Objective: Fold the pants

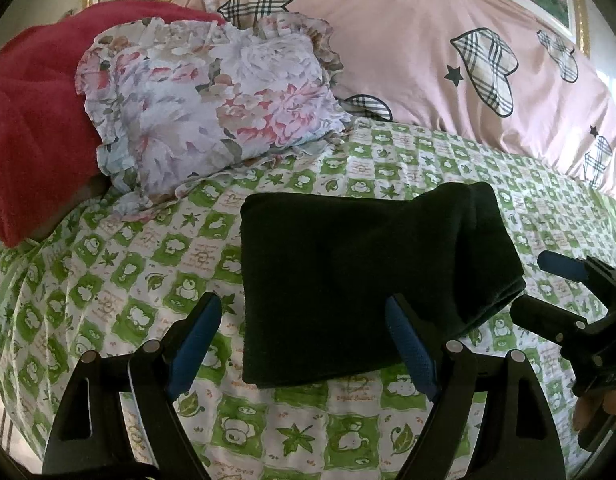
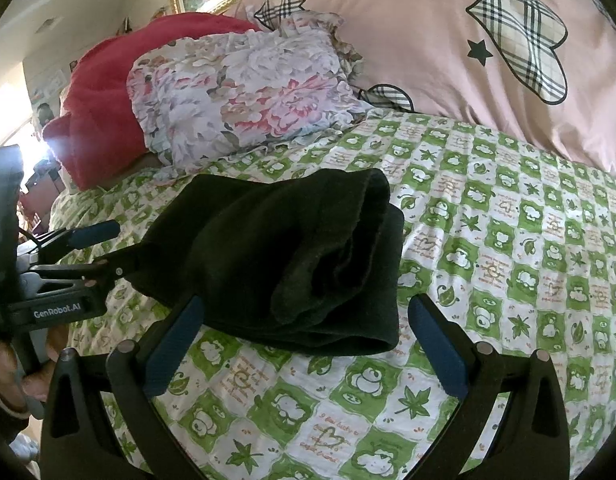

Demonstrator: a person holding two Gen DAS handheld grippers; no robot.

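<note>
The black pants [image 1: 359, 276] lie folded into a thick rectangle on the green-and-white bed sheet [image 1: 292, 432]. My left gripper [image 1: 304, 320] is open, its blue pads on either side of the bundle's near left corner, holding nothing. In the right wrist view the pants [image 2: 284, 264] show stacked folded layers at their right end. My right gripper [image 2: 304, 320] is open and empty, just in front of the bundle's near edge. The right gripper also shows in the left wrist view [image 1: 547, 284], and the left gripper in the right wrist view [image 2: 100, 248]; both sit at the bundle's sides.
A floral ruffled pillow [image 1: 212, 108] and a red blanket [image 1: 32, 120] lie behind the pants at the left. A pink duvet with plaid hearts [image 1: 447, 60] fills the back. The patterned sheet [image 2: 507, 240] stretches to the right.
</note>
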